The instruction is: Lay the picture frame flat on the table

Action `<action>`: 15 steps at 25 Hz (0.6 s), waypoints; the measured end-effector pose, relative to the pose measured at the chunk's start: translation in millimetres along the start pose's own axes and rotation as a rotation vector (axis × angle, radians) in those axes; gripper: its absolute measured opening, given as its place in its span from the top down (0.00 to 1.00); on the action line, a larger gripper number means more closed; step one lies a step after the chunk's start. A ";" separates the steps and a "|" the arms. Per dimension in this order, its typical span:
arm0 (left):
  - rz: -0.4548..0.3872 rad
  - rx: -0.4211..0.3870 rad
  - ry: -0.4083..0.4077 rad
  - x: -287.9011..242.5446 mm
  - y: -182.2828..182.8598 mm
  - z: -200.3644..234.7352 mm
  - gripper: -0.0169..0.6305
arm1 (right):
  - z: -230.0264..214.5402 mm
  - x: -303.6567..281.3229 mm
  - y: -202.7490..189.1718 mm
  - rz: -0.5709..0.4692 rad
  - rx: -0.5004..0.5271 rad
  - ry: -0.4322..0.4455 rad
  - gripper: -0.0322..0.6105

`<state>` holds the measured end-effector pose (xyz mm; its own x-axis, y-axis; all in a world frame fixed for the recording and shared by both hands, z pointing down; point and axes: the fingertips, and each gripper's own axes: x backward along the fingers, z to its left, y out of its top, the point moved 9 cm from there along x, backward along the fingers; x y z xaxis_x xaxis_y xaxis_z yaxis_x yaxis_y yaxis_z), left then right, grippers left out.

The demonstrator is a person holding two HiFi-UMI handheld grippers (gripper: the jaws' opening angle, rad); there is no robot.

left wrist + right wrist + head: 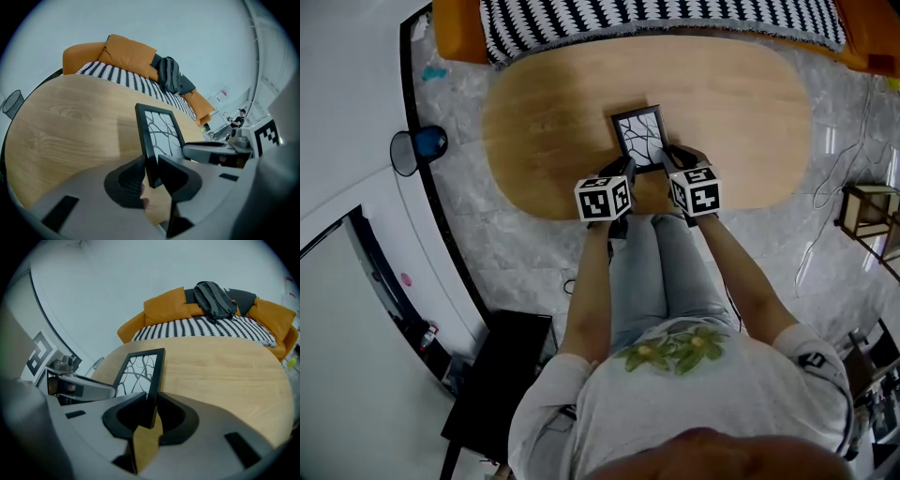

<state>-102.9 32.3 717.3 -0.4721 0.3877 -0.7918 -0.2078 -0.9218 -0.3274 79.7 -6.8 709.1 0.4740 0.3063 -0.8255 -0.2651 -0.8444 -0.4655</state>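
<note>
black-edged picture frame (639, 138), branch print

The picture frame (641, 138) is sitting over the near part of the table (544, 122), on the person's side, and it is tilting rather than lying flat. The left gripper (626, 169) is clamping the frame's left edge between its jaws. The right gripper (675, 155) is clamping the right edge, and the two are sitting side by side just beyond the person's knees. Behind the table a sofa (459, 28) is running along the far edge, with a backpack (213, 298) lying on it. A bin (417, 148) is standing on the floor left of the table.
</note>
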 end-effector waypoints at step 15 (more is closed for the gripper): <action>0.067 0.017 0.018 -33.7 -17.5 15.2 0.82 | -14.4 -29.3 -24.2 0.049 -0.006 -0.005 0.82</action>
<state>-96.4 35.6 757.6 -0.4704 0.3247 -0.8206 -0.1906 -0.9453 -0.2648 84.4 -1.7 749.2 0.4566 0.2667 -0.8487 -0.2828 -0.8610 -0.4227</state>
